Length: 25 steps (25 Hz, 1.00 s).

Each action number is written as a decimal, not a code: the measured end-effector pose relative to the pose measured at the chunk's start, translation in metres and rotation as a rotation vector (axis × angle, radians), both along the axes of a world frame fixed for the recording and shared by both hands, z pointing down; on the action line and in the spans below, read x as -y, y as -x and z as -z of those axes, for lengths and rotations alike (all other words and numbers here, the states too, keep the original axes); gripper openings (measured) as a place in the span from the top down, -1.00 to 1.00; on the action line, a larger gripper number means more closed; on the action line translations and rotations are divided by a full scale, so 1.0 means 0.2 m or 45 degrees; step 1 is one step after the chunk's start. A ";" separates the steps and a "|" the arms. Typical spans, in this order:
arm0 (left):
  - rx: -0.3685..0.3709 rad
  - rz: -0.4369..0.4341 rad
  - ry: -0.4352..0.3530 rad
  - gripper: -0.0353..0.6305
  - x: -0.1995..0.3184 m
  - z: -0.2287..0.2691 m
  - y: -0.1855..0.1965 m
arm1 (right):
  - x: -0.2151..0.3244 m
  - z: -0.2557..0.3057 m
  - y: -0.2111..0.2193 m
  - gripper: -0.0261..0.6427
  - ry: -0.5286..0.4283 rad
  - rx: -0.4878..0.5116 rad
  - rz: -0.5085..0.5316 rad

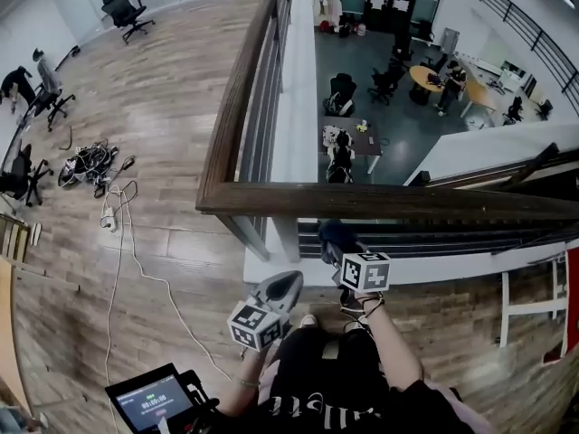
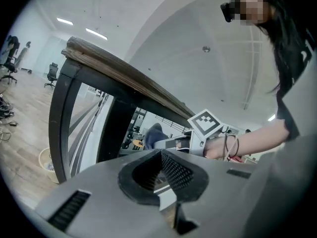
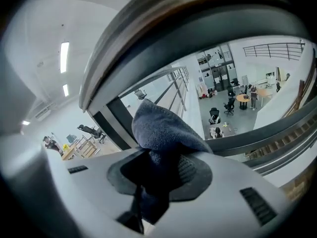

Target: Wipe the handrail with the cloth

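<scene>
The wooden handrail [image 1: 380, 202] turns a corner in the head view: one run crosses in front of me, the other leads away along the balcony edge. My right gripper [image 1: 337, 248] is shut on a dark blue cloth [image 1: 332, 234], just below and on my side of the near run. In the right gripper view the cloth [image 3: 158, 128] bulges out of the right gripper [image 3: 162, 151], with the handrail [image 3: 173, 14] arching above and apart from it. My left gripper [image 1: 288, 281] hangs lower and to the left, shut on nothing. In the left gripper view the left gripper [image 2: 161, 152] points up at the handrail [image 2: 124, 71].
Black railing bars [image 1: 262, 107] stand under the rail, and beyond them is a drop to a lower floor with desks [image 1: 357, 138]. Cables [image 1: 90, 163] and office chairs [image 1: 127, 12] are on the wooden floor at left. A screen device [image 1: 154, 398] is at lower left.
</scene>
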State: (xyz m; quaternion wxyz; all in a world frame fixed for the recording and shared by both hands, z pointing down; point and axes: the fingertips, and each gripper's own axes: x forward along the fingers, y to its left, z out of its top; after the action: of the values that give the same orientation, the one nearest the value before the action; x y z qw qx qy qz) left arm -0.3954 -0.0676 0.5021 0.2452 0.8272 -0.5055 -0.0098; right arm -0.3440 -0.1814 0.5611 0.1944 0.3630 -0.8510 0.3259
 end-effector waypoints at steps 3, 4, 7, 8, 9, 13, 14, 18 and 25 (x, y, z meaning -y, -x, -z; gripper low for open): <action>-0.039 0.024 0.005 0.88 0.01 0.03 -0.01 | 0.02 -0.05 0.07 0.61 0.027 -0.035 0.010; -0.042 0.030 0.010 0.89 0.01 0.03 -0.01 | 0.03 -0.06 0.09 0.61 0.033 -0.050 0.013; -0.035 0.042 0.026 0.89 0.01 0.01 0.00 | 0.05 -0.08 0.13 0.61 0.050 -0.098 0.019; -0.029 0.044 0.032 0.88 0.01 0.01 0.00 | 0.06 -0.09 0.14 0.61 0.055 -0.106 0.016; -0.027 0.044 0.035 0.89 0.01 0.00 0.00 | 0.08 -0.09 0.15 0.61 0.059 -0.113 0.012; -0.019 0.044 0.040 0.88 0.03 -0.01 0.00 | 0.17 -0.15 0.09 0.61 0.079 -0.172 -0.031; -0.018 0.052 0.044 0.89 0.04 -0.01 0.00 | 0.20 -0.15 0.07 0.61 0.088 -0.183 -0.039; -0.037 0.110 0.062 0.88 0.15 0.00 -0.09 | 0.30 -0.16 -0.10 0.61 0.102 -0.175 -0.036; 0.004 0.106 0.037 0.88 0.40 0.07 -0.45 | 0.45 -0.09 -0.55 0.61 0.072 -0.133 -0.042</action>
State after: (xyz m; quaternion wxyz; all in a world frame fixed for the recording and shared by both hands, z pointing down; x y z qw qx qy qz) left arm -0.3056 -0.1476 0.4889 0.2558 0.8018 -0.5400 -0.0114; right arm -0.2340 -0.2707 0.5799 0.2435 0.3879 -0.8241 0.3334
